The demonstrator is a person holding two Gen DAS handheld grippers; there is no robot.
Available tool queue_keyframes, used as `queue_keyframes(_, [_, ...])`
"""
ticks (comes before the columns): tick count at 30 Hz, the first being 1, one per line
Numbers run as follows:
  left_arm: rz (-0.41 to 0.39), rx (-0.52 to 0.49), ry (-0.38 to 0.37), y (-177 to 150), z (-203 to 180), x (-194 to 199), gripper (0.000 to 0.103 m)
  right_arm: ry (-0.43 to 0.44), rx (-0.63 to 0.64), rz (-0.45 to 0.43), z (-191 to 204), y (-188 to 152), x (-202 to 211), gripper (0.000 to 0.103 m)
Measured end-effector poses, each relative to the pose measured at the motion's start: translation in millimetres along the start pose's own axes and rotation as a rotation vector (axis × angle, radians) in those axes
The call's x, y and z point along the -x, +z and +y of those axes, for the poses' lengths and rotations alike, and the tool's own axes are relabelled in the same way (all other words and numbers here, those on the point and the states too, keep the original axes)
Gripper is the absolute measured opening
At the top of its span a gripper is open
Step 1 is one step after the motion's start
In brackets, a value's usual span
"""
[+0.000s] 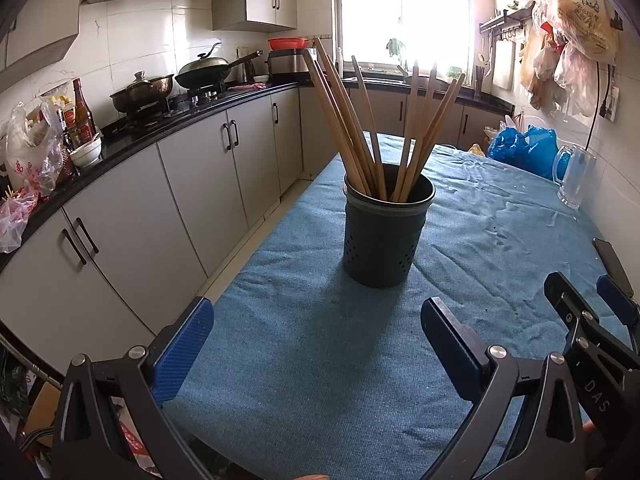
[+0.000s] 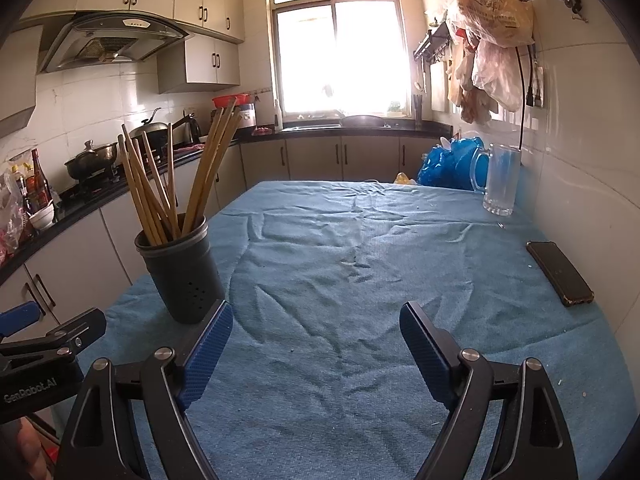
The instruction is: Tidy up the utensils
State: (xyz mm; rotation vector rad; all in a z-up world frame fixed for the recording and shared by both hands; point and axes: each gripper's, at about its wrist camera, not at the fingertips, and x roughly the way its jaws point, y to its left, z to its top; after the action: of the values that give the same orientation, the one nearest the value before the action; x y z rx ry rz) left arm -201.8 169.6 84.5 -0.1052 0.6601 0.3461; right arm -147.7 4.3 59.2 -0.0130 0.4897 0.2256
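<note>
Both grippers hang empty over the blue cloth, the left gripper and the right gripper with jaws spread wide. Just beyond stands the dark holder, all the chopsticks upright inside. The sorting looks finished; no loose utensil shows, so any next move is probably withdrawal.
</note>
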Motion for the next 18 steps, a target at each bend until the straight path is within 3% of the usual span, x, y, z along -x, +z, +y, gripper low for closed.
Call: queue_keyframes(18, [-0.02,-0.03,-0.011,10.5,-5.4,1.5,0.103,0.007,-0.008,-0.007,-8.1,5.7,2.4,0.09])
